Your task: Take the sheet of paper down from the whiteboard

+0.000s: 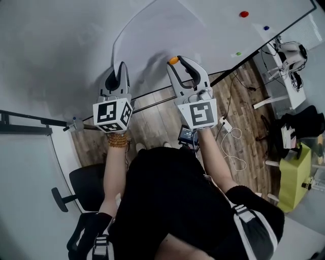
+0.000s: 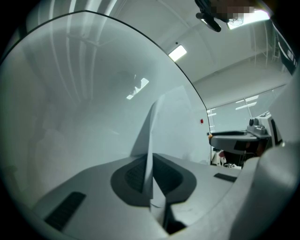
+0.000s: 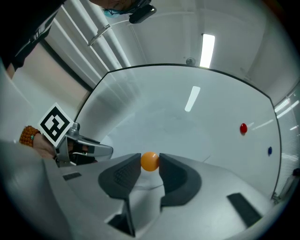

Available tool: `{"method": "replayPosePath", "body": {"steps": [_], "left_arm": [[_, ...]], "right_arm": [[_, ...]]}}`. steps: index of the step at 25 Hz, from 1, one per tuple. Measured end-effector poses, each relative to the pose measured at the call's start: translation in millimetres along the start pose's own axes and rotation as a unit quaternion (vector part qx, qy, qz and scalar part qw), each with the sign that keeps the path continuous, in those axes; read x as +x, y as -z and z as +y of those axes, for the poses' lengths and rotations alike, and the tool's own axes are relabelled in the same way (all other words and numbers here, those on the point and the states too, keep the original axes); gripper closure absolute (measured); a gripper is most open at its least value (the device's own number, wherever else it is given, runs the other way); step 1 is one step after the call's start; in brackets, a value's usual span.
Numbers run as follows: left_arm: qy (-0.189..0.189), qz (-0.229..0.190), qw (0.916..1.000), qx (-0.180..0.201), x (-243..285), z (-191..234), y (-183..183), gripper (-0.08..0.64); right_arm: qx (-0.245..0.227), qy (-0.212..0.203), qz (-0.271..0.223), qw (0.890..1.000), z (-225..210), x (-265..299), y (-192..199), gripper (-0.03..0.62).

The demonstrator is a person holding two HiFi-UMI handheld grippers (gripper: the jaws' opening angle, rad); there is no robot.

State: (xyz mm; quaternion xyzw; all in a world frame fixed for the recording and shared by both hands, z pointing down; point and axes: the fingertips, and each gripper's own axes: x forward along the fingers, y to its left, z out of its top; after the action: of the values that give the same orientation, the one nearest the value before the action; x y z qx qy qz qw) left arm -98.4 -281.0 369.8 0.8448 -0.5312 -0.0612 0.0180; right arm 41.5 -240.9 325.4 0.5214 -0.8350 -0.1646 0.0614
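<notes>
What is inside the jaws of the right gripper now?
A round orange magnet, pressed between both pads of the right gripper. The whiteboard lies behind it; its back and the spot directly behind it are hidden.

Whiteboard (image 1: 282,12) cut off above.

White sheet of paper (image 2: 151,140), thin, seen edge-on and upright, lower edge pinched between the closed pads of the left tongs (image 2: 151,180), glossy whiteboard (image 2: 84,93) just behind. Small round orange magnet (image 3: 150,161) gripped on both sides by the pads of the right tongs (image 3: 150,170), whiteboard behind it.
</notes>
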Motion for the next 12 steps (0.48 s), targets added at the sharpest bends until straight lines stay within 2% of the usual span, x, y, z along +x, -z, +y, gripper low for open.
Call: {"method": "replayPosePath", "body": {"steps": [12], "left_arm": [[-0.001, 0.004, 1.0000, -0.003, -4.8, -3.9, 3.0, 0.548]], "right_arm": [[0.002, 0.002, -0.006, 1.000, -2.7, -3.1, -1.7, 0.472]]}}
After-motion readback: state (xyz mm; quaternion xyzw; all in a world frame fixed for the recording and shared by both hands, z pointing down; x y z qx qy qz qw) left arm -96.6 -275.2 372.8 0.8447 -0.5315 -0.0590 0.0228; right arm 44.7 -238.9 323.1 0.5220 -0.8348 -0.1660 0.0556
